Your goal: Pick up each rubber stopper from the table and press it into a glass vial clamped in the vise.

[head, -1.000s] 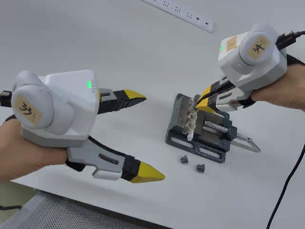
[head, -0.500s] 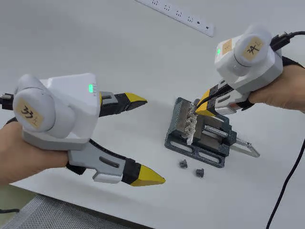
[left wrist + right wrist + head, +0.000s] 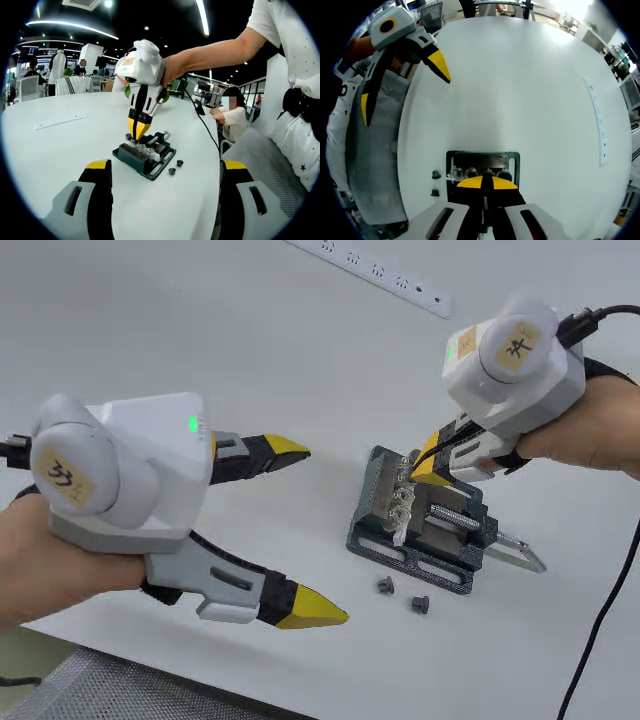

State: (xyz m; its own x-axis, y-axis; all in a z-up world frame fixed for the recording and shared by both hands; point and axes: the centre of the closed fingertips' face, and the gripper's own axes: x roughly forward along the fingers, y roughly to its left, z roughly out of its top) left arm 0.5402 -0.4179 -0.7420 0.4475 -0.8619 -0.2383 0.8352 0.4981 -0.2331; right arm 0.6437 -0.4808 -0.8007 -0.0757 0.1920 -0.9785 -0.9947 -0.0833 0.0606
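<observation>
Presently, on the white table (image 3: 250, 350): one small dark vise (image 3: 392, 545), clamping a short row of clear glass vials (image 3: 400, 502) between its jaws. Two dark rubber stoppers (image 3: 385, 585) (image 3: 420, 605) lie loose on the table just in front of the vise, near each other but apart. A white power strip (image 3: 375, 268) lies at the far edge. The right gripper (image 3: 428, 468) is angled down onto the far end of the vial row, its yellow tips drawn together. In the right gripper view they meet directly above the vial mouths, and whether a stopper is pinched between them or sits under them cannot be told. The left gripper (image 3: 303, 532) hovers well to the left of the vise with its jaws spread wide and nothing in them. The step in hand looks like pressing a stopper into the end vial. The next move probably calls for lifting straight off the vial, then reaching to the nearer loose stopper and gripping it squarely so it can be set into an open vial.
</observation>
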